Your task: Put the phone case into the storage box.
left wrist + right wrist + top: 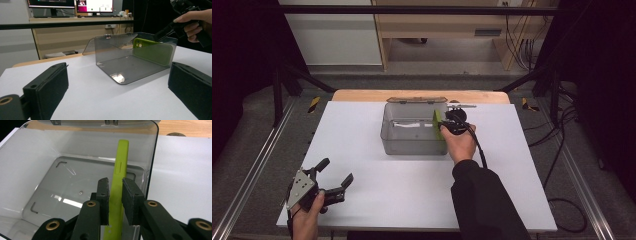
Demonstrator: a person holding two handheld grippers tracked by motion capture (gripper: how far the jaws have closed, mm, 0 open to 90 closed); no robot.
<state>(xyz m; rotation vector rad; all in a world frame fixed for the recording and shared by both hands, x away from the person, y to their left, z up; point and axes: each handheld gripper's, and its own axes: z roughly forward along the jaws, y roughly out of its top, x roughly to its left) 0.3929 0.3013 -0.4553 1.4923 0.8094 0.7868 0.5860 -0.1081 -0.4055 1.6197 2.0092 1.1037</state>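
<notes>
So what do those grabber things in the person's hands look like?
Each tool is black with two chunky jaws tipped by flat dark pads. The left tool carries a grey three-cornered plate on top. The right tool has a black cable trailing back from it. Brass-coloured rings mark the joints. The right arm wears a long black sleeve.

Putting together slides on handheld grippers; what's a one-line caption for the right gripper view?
Right gripper grips a green phone case on edge inside a clear plastic box.

Phone case (119, 182) in box (414, 147), R side
</notes>
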